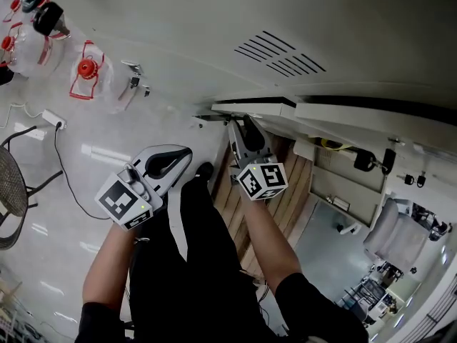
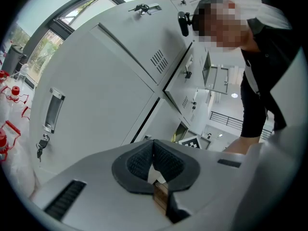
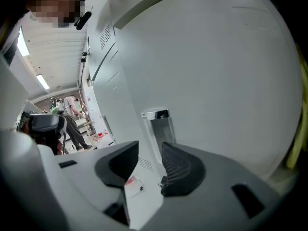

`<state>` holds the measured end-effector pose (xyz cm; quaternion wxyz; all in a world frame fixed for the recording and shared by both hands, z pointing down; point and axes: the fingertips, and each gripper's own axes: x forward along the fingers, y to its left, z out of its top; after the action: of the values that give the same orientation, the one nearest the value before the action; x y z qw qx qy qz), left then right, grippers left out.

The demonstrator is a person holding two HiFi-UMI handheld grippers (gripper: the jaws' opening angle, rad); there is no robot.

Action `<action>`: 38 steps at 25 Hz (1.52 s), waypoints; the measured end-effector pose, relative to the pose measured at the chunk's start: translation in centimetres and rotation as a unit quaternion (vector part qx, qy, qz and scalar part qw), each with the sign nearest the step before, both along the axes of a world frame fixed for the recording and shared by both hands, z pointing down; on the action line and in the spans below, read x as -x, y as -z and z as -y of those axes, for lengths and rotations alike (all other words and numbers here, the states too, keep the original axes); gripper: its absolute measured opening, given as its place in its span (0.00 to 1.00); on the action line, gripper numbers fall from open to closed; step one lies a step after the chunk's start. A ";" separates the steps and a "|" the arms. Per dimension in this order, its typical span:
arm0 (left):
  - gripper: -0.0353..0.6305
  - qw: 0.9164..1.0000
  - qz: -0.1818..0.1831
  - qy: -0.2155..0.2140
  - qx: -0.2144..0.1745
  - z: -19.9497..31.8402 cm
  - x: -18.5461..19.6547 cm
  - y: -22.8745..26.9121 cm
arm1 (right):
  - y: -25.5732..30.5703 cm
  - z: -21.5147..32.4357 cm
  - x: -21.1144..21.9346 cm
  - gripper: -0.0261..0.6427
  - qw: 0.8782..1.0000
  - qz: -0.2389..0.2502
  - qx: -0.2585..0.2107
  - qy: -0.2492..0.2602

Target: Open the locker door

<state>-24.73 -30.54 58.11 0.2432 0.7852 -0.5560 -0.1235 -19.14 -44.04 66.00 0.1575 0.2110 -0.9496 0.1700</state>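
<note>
The right gripper (image 3: 150,150) is pointing at the locker door (image 3: 216,66), whose pale grey face is filling most of the right gripper view. The jaws are standing apart with nothing pressed between the ribbed pads. The door's recessed metal handle (image 3: 160,125) is showing in the gap just above and beyond the pads, close ahead but apart from them. The door is looking swung out at an angle from the row of lockers running back on the left of that view, though how far it is standing open I cannot tell.

In the head view the right gripper (image 1: 245,128) is reaching up to the lower edge of the locker fronts, its marker cube (image 1: 262,179) sitting on top near the person's forearm. The left gripper (image 1: 178,156) is hanging back to the left, well apart from the door, over pale floor.

In the left gripper view, the left gripper (image 2: 153,146) is clenched: its dark pads are meeting at the tips with nothing between them. It is looking up a closed neighbouring locker with a slim handle (image 2: 53,110) and keys (image 2: 42,146) dangling below it.

Clear bottles with red caps (image 1: 86,70) are standing on the floor at the head view's upper left.
</note>
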 end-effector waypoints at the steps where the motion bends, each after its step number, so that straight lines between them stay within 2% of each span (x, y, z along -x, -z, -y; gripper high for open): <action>1: 0.07 1.000 0.000 -0.001 0.000 0.0 0.0 0.0 | 0.0 0.1 0.1 0.25 1.000 0.002 -0.001 0.000; 15: 0.07 1.000 -0.011 -0.010 0.005 -0.2 -0.7 -0.4 | 0.1 0.4 1.0 0.24 0.999 -0.018 -0.048 0.017; 27: 0.07 1.000 -0.018 -0.016 0.006 0.0 -2.0 -0.1 | 0.1 0.4 0.2 0.12 0.998 -0.031 -0.054 0.030; 38: 0.07 1.000 -0.008 0.007 0.002 0.3 -2.7 0.9 | 0.0 -0.8 -0.8 0.11 0.995 -0.034 -0.059 0.067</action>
<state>-22.08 -30.86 57.21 0.2481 0.7795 -0.5601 -0.1305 -18.37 -43.25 66.02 0.1885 0.1611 -0.9641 0.0955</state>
